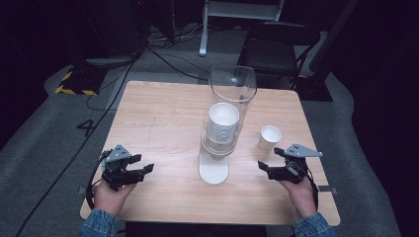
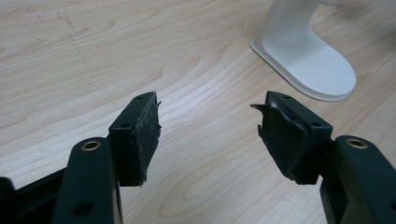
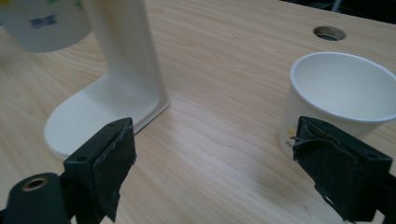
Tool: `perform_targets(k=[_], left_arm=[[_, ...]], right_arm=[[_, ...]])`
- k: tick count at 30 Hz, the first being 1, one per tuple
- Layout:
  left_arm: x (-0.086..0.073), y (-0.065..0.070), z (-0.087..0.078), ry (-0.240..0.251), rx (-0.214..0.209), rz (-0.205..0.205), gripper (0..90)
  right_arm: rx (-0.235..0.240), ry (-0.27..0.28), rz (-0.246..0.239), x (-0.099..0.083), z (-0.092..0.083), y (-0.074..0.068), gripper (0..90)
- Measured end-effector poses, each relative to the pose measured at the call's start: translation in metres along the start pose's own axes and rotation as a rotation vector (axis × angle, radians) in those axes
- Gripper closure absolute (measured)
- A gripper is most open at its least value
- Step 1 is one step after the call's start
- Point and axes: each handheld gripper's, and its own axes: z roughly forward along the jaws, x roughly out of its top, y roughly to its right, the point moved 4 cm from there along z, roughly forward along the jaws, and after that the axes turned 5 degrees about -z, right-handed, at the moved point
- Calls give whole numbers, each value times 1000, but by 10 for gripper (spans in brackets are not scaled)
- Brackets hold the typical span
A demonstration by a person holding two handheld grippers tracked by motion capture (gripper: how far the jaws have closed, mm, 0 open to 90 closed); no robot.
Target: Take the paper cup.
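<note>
Left gripper is held low over the table w/ jaws wide apart, nothing gripped; the white stand base is seen ahead and to its right. Right gripper is likewise spread wide and empty. A paper cup is set upright just beyond its right jaw; the cup dispenser is placed ahead-left, w/ stacked cups inside.

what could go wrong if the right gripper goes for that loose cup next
The paper cup is light and empty, and the right gripper is open with one of its fingers already at its wall: a nudge could tip it. Closing hard could crush it. The tall cup dispenser stands close by; a wide swing might knock it.
</note>
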Motion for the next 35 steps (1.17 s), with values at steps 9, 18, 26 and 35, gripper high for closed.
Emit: perform_targets(k=[9,18,26,35], left_arm=[[-9,10,8,29,-67,3,332],[-16,12,18,37,-85,8,305],[-18,11,21,34,-81,-7,314],[-20,11,25,6,-60,-2,313]], right_arm=[[102,25,-60,-8,1,-26,147],[119,1,-51,-21,12,-37,150],[159,-64,-40,-28,25,-40,157],[192,-137,-60,-33,35,-45,157]])
